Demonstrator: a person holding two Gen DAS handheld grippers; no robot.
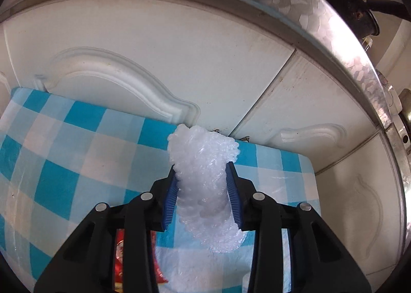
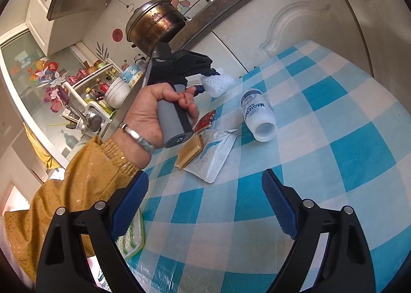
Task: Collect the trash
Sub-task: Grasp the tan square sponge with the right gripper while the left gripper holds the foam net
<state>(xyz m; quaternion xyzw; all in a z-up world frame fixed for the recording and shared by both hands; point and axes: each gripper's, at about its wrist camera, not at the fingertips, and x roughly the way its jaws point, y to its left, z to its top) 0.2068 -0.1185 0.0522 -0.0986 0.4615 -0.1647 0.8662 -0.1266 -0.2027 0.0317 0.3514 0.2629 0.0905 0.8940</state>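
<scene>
Left wrist view: left tongs (image 1: 203, 177) clamp what looks like bubble wrap (image 1: 205, 185); right tongs (image 2: 205, 200) gape empty over the checked counter (image 2: 334, 118).

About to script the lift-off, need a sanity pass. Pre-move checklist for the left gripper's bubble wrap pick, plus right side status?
1. Left gripper shut on the bubble wrap: ok, both blue pads press its sides.
2. Grip centred: ok, the wad bulges past the fingertips and behind the pads.
3. Wrap clear of the red wrapper: ok, they lie apart.
4. Right gripper open and empty: ok.
5. Remaining trash in sight: ok; white bottle on its side, white pouch, gold packet.
6. Trash bin located: cannot tell, none in either view.
</scene>
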